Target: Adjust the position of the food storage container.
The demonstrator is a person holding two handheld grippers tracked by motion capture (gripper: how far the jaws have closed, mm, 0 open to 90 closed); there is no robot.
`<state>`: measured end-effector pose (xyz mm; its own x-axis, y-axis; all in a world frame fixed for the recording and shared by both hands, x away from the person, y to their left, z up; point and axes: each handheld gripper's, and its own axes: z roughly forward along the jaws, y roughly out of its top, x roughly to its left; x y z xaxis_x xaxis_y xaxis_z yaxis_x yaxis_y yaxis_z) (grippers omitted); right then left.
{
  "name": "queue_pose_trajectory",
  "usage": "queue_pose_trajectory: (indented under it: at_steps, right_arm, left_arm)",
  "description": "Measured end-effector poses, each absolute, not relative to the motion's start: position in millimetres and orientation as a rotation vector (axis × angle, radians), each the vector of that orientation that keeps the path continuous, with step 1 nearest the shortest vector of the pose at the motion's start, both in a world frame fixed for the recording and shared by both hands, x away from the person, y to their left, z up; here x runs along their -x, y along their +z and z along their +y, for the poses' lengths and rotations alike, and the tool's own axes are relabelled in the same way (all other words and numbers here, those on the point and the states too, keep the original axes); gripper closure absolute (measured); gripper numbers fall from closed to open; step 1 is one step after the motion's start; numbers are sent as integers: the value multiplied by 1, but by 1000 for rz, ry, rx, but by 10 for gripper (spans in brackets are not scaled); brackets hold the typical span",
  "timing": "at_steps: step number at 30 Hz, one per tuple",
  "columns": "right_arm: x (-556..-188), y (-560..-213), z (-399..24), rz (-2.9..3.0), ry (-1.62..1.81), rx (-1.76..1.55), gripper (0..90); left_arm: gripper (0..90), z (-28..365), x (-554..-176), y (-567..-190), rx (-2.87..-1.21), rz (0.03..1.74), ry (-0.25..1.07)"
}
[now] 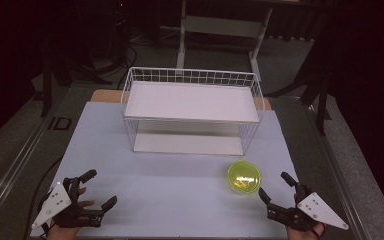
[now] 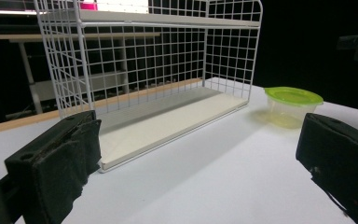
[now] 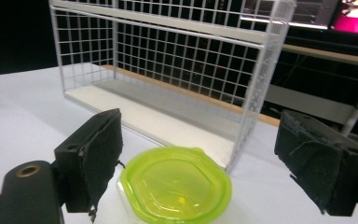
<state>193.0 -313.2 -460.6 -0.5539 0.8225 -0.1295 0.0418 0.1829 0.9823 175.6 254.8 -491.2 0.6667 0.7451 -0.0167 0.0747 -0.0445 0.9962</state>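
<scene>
Wide pale table [image 1: 180,195], bare across most of the near half. Toward the back, a white two-tier wire rack [image 1: 192,107], upper shelf and lower shelf both without load, open front facing the person. Near the rack's right front corner, apart from it, a small clear container with a lime-green lid [image 1: 244,177], upright, lid on.

At the near right edge, right gripper [image 1: 276,190], jaws spread wide, nothing between them, aimed at the container from just beside it; in the right gripper view the green lid [image 3: 176,185] low between the two black jaws, neither pad touching. At the near left edge, left gripper [image 1: 100,187], released too, jaws wide, well apart from the container and resting low over bare table.

Likely step: approach for a first grasp, nothing lifted yet. Next move probably calls for easing the right jaws forward to straddle the container's walls below the lid rim, then closing evenly.

Room to move: plenty of free surface left and in front. Tight spot: the rack's right front post [image 3: 256,93] just behind the container; overshoot risks a knock against the wire. Table's near edge close under both hands.
</scene>
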Motion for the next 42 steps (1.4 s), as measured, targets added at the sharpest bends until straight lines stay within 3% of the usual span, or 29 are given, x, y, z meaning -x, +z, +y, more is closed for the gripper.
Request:
queue_pose_trajectory:
  at_steps: [16, 27, 32, 33, 34, 37, 39, 40, 42]
  right_arm:
    - [-200, -447, -311, 1824, 1496, -821, 164]
    - [-233, -446, -312, 1887, 1497, -853, 116]
    - [-239, -449, -309, 1885, 1454, -834, 139]
    - [-242, -450, -307, 1871, 1427, -846, 229]
    - [-242, -450, -307, 1871, 1427, -846, 229]
    - [-251, -454, -311, 1875, 1379, -942, 509]
    - [-254, -455, -312, 1875, 1374, -960, 536]
    - [-260, -459, -316, 1878, 1363, -984, 611]
    - [-265, -462, -318, 1894, 1322, -996, 654]
  left_arm:
    - [2, 254, -174, -489, -1541, 696, 623]
    - [2, 252, -175, -490, -1552, 696, 620]
    - [2, 251, -175, -490, -1550, 692, 620]
    - [2, 251, -175, -490, -1550, 692, 619]
    - [2, 251, -175, -490, -1550, 692, 618]
    - [2, 251, -175, -490, -1553, 693, 619]
    - [2, 251, -175, -490, -1551, 692, 620]
    - [2, 251, -175, -490, -1549, 692, 619]
    - [2, 251, -175, -490, -1553, 693, 620]
